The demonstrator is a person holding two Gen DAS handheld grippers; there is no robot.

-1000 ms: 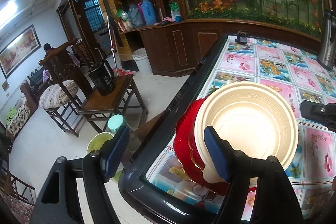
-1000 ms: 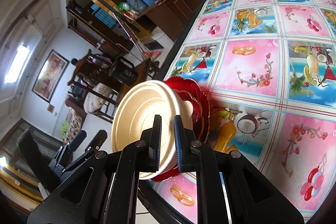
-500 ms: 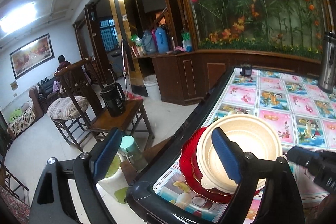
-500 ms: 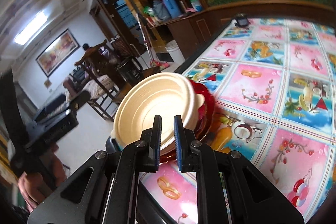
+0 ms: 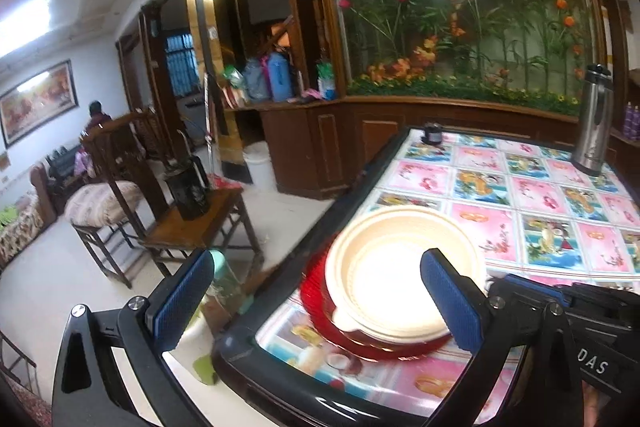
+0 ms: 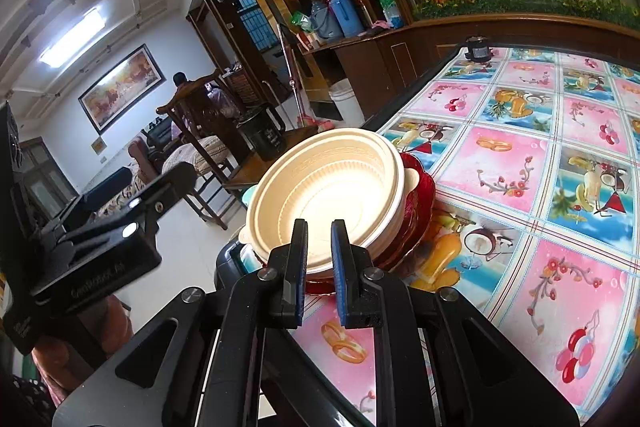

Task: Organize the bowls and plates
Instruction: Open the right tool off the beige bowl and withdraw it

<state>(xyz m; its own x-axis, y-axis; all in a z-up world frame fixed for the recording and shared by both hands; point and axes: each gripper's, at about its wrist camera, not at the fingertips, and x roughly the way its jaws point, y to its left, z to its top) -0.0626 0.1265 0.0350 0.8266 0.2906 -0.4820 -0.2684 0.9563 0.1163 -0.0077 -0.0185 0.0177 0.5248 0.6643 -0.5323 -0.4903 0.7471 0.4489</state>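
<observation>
A cream bowl sits on a stack of red plates at the near-left corner of the table. My left gripper hovers just short of the stack with its jaws opening wide. One finger hangs off the table edge and the other stands in front of the bowl, neither touching it. My right gripper is shut at the bowl's near rim, with nothing seen pinched between its pads.
A steel flask stands at the table's far right and a small black object at its far-left corner. Left of the table, on the floor, are a wooden chair, a side table with a black pot and a green-lidded jar.
The left jaws have spread wider and the left gripper has drawn back and up from the bowl. The right gripper has rolled upright, backed off a little and stayed shut. The stack has not moved.
</observation>
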